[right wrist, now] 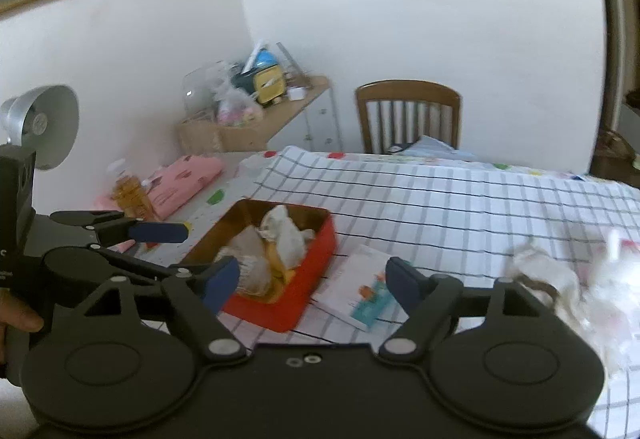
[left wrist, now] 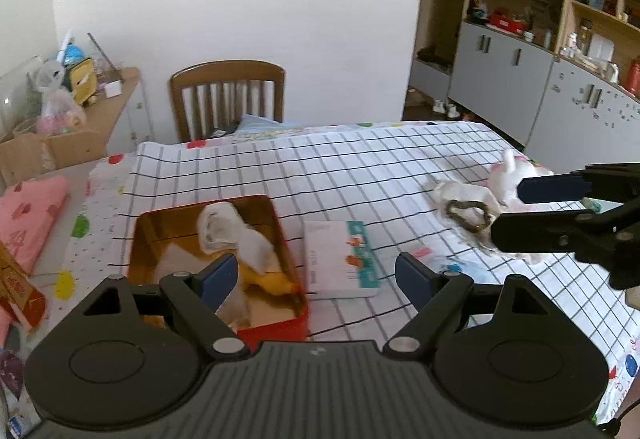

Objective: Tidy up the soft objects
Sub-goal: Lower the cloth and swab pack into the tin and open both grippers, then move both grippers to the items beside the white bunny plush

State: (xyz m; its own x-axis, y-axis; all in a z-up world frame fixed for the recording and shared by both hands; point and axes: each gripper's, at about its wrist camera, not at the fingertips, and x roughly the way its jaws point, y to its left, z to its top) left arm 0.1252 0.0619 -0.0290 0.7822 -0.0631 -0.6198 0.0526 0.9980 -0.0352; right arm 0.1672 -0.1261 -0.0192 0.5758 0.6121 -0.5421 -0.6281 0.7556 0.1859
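Both our grippers, left and right, gape empty (nothing gripped); grabbing the toy could drag the sock.

Soft daylight, fisheye bowing (right blurred)

Bench far half bare checked cloth, wide free lane to chair. Red tin near-left, walls raised, socks and yellow toy filling inside; open from above only. Tissue pack flat just right of tin, narrow gap between. Right side: white plush and cloth with scrunchie clustered. Right gripper reaching in beside them, blocking that side. Pink bundle at left edge.
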